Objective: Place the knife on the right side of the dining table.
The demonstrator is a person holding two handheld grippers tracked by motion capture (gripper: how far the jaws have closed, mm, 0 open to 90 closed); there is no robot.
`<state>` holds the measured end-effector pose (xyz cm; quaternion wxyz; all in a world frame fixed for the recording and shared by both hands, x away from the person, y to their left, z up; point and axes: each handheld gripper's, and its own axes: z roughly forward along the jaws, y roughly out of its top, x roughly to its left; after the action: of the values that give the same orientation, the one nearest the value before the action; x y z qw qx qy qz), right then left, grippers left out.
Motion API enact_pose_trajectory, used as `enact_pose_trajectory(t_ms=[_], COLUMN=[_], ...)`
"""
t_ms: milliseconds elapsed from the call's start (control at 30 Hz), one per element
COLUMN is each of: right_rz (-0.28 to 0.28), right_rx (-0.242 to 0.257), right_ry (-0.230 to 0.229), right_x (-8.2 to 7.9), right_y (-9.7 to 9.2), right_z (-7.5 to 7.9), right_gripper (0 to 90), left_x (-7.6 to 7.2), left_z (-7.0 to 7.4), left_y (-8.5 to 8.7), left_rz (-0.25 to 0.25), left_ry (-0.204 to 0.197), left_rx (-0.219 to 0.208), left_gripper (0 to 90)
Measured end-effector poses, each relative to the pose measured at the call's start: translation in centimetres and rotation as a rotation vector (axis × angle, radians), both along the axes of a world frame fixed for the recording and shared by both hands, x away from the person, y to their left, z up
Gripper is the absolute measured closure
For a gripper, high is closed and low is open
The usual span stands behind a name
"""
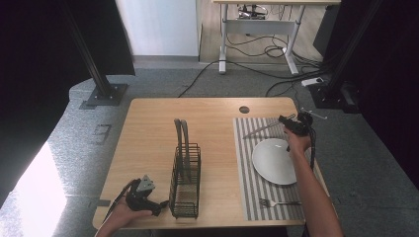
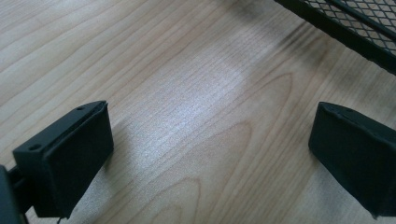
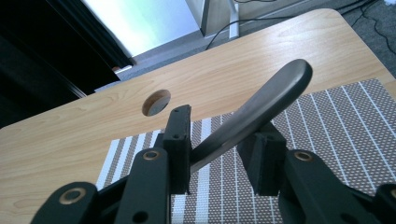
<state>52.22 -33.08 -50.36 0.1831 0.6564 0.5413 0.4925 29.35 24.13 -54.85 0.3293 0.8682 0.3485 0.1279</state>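
A metal knife (image 1: 262, 129) slants over the far end of the striped placemat (image 1: 244, 173), its tip pointing left. In the right gripper view the knife (image 3: 275, 88) lies between the jaws of my right gripper (image 3: 215, 154), leaning on the left pad while the right pad stands clear of it. That right gripper (image 1: 282, 120) hovers beyond the white plate (image 1: 274, 160). My left gripper (image 1: 159, 206) rests at the table's near left edge beside the black wire rack (image 1: 185, 182). Its jaws stand wide apart over bare wood (image 2: 210, 154), with nothing between them.
A fork (image 1: 276, 202) lies on the placemat in front of the plate. The wire rack (image 2: 355, 23) stands mid-table with two tall loops at its far end. A round cable hole (image 1: 244, 109) sits near the table's far edge.
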Motion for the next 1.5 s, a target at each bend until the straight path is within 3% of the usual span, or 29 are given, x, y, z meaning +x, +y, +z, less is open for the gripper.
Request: enact_pose_trajectory(t_ms=[633, 733, 867, 1500], right_rz=[-0.034, -0.037, -0.037, -0.037], right_rx=[0.038, 0.019, 0.040, 0.076], right_ry=[0.081, 0.105, 0.132, 0.199], right_x=[0.2, 0.3, 0.5, 0.9], right_y=[-1.2, -1.2, -1.5, -2.3], right_z=[-1.8, -2.1, -2.4, -3.6], right_gripper=[59.8, 57.2, 56.8, 53.2], left_x=[0.0, 0.0, 0.0, 0.0], left_z=[0.0, 0.0, 0.0, 0.0], left_y=[0.0, 0.0, 0.0, 0.0], left_rz=[0.000, 0.000, 0.000, 0.000], left_ry=[0.000, 0.000, 0.000, 0.000], left_rx=[0.000, 0.000, 0.000, 0.000], left_gripper=[0.0, 0.0, 0.0, 0.0])
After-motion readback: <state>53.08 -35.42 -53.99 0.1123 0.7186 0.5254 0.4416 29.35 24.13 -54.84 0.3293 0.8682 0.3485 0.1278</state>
